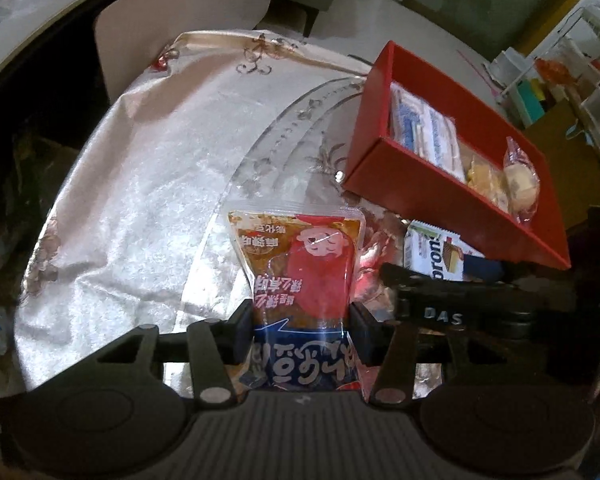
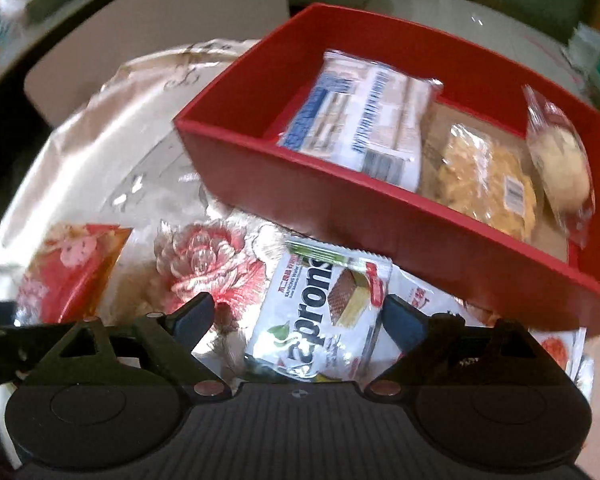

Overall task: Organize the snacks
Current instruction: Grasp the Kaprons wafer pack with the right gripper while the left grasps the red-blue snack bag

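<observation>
My left gripper (image 1: pixel 300 330) is shut on a red and orange snack pouch (image 1: pixel 300 264) with a cartoon face, its pads pressing both sides. A red box (image 1: pixel 420 188) stands at the right and holds a white and blue packet (image 1: pixel 428 132), a yellow snack bag (image 1: pixel 484 180) and a wrapped bun (image 1: pixel 520 184). My right gripper (image 2: pixel 298 314) is open around a white wafer packet (image 2: pixel 320 312) lying on the cloth in front of the red box (image 2: pixel 340 208). The red pouch (image 2: pixel 72 272) shows at the left in the right wrist view.
A shiny floral tablecloth (image 1: pixel 148 200) covers the round table. Another white packet (image 2: pixel 560 344) lies partly under the box's near corner. Shelves with clutter (image 1: pixel 560 80) stand at the far right. A pale chair back (image 1: pixel 180 12) is behind the table.
</observation>
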Available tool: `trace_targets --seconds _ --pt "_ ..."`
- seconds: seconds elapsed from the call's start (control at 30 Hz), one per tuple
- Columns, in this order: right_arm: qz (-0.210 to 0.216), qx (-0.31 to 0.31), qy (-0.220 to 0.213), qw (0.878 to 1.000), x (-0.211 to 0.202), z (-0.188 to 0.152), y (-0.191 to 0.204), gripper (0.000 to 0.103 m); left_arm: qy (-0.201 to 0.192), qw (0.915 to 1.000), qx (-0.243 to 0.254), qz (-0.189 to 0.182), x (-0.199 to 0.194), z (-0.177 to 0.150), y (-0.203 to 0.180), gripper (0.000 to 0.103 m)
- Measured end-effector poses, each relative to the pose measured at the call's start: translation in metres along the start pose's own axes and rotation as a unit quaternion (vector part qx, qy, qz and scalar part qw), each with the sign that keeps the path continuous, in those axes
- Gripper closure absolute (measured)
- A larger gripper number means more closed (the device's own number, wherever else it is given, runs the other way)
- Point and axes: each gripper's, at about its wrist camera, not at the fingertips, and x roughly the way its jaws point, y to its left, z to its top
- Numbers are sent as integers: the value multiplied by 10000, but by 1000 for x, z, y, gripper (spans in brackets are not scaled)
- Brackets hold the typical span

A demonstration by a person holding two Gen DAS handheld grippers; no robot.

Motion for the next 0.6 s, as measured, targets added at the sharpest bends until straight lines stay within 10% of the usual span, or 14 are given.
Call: trace_targets --seconds 0.1,0.3,0.6 --pt "155 -20 30 9999 -6 -2 -2 32 73 9999 -19 123 2 -2 4 60" --pt "424 165 93 9989 -15 -15 -4 32 132 9994 37 310 8 -7 4 60" --pt "126 45 46 9999 -3 -17 21 5 187 9975 98 679 24 -11 11 58"
